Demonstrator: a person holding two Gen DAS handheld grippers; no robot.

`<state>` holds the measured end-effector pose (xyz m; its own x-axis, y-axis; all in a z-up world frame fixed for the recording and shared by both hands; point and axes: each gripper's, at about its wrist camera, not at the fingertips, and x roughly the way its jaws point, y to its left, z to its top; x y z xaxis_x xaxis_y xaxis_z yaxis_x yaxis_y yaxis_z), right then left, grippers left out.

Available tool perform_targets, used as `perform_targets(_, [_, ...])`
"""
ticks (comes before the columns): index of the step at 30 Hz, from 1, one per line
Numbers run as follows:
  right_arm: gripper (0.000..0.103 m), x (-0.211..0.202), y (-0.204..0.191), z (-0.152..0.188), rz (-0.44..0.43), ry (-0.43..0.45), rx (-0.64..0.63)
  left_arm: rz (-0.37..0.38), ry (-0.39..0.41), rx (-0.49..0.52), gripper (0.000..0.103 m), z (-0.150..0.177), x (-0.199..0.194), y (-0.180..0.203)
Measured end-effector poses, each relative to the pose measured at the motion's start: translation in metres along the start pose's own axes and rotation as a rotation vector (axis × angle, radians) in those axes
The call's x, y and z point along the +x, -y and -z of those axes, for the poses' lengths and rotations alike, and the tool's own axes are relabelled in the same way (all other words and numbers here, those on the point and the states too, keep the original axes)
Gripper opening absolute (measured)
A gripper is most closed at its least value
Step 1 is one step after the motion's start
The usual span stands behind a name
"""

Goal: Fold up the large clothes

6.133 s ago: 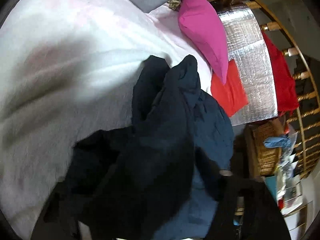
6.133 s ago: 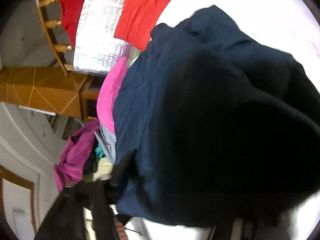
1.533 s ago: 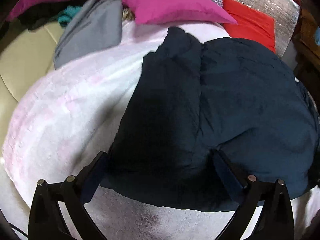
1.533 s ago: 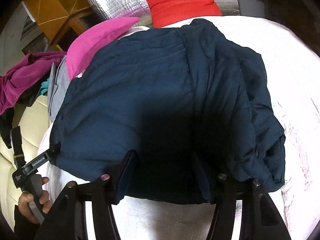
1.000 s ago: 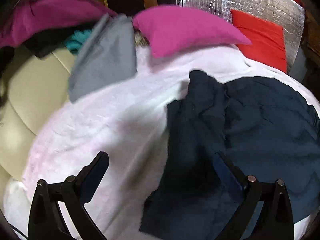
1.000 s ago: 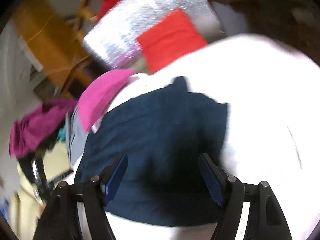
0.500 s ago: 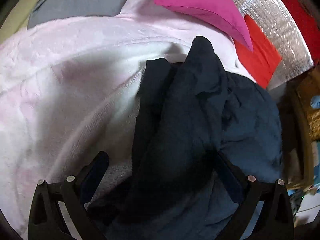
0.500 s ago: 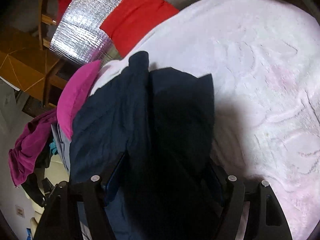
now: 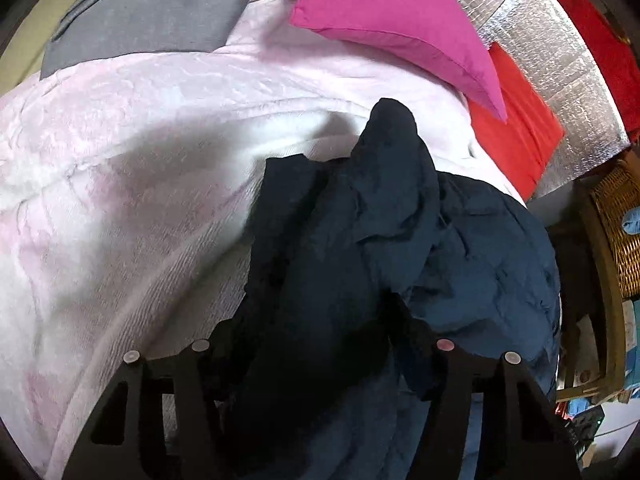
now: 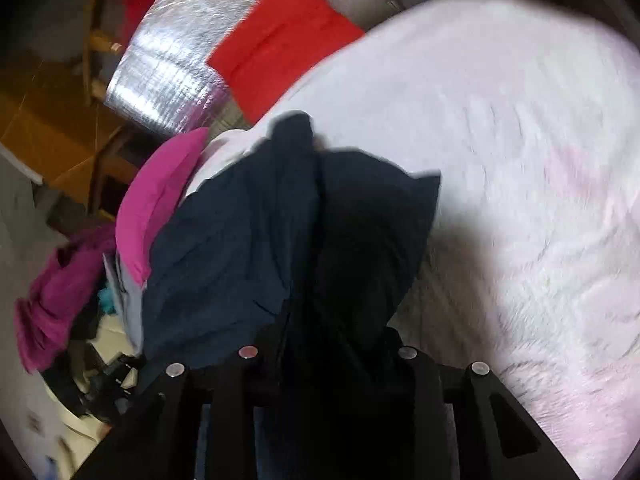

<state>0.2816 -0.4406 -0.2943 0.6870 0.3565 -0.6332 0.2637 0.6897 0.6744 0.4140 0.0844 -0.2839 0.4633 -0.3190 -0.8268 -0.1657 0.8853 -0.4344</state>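
A dark navy garment (image 9: pixel 400 248) is seen bunched on the pale pink blanket (image 9: pixel 132 152) of the bed, with its near edge gathered up between both claws. The left claw (image 9: pixel 320 356) is closed on a thick fold of the cloth, and the right claw (image 10: pixel 326 354) is likewise pinched on a dark bunch of it, though the fingertips are buried in fabric and the exact bite cannot be made out. A magenta pillow (image 9: pixel 396 16) and a red cushion (image 9: pixel 516 120) lie at the far side, with a grey cloth (image 9: pixel 152 4) at the far left. The step in hand is judged to be a fold-over, with the gripped edge being carried. Next, that edge would need to be laid flat and even across the garment before the cloth is let go.
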Motion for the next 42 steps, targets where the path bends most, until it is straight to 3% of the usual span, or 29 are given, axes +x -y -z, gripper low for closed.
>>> perform_targets(4, [0.052, -0.012, 0.0, 0.004, 0.003, -0.003, 0.028, -0.075, 0.021, 0.073, 0.066, -0.003, -0.02, 0.014])
perform_targets(7, [0.053, -0.038, 0.0, 0.008, 0.022, 0.058, 0.018, -0.076, 0.102, 0.126, 0.075, 0.004, -0.051, 0.021])
perform_targets(11, [0.052, -0.076, -0.013, 0.019, 0.053, 0.201, -0.087, -0.109, 0.179, 0.176, 0.082, 0.019, -0.084, 0.022])
perform_targets(12, [0.049, -0.082, -0.019, 0.023, 0.046, 0.22, -0.129, -0.12, 0.175, 0.181, 0.082, 0.023, -0.087, 0.021])
perform_targets(13, [0.037, -0.085, -0.025, 0.028, 0.037, 0.229, -0.165, -0.124, 0.16, 0.183, 0.082, 0.029, -0.089, 0.018])
perform_targets(18, [0.032, -0.076, -0.044, 0.057, 0.019, 0.152, -0.239, -0.188, 0.118, 0.201, 0.082, 0.062, -0.091, 0.009])
perform_targets(21, [0.031, -0.052, -0.04, 0.064, 0.088, 0.056, -0.218, -0.292, 0.085, 0.239, 0.082, 0.076, -0.077, 0.006])
perform_targets(23, [0.029, -0.031, -0.032, 0.065, 0.125, -0.019, -0.194, -0.328, 0.006, 0.264, 0.085, 0.077, -0.052, 0.001])
perform_targets(24, [0.029, -0.032, -0.034, 0.064, 0.13, -0.01, -0.202, -0.313, -0.021, 0.243, 0.085, 0.075, -0.046, -0.003])
perform_targets(27, [0.031, -0.042, -0.039, 0.064, 0.113, 0.018, -0.213, -0.275, 0.018, 0.207, 0.084, 0.072, -0.061, -0.006])
perform_targets(31, [0.032, -0.068, -0.051, 0.064, 0.053, 0.142, -0.27, -0.237, 0.158, 0.279, 0.084, 0.076, -0.094, 0.012])
perform_targets(33, [0.032, -0.07, -0.054, 0.066, 0.075, 0.15, -0.293, -0.213, 0.187, 0.327, 0.085, 0.08, -0.099, 0.021])
perform_targets(36, [0.031, -0.035, -0.042, 0.062, 0.164, 0.02, -0.234, -0.282, 0.098, 0.382, 0.086, 0.083, -0.069, 0.026])
perform_targets(38, [0.031, -0.033, -0.042, 0.061, 0.165, 0.015, -0.225, -0.307, 0.001, 0.377, 0.087, 0.083, -0.043, 0.022])
perform_targets(42, [0.038, -0.051, -0.05, 0.07, 0.148, 0.029, -0.243, -0.275, 0.06, 0.317, 0.088, 0.082, -0.065, 0.02])
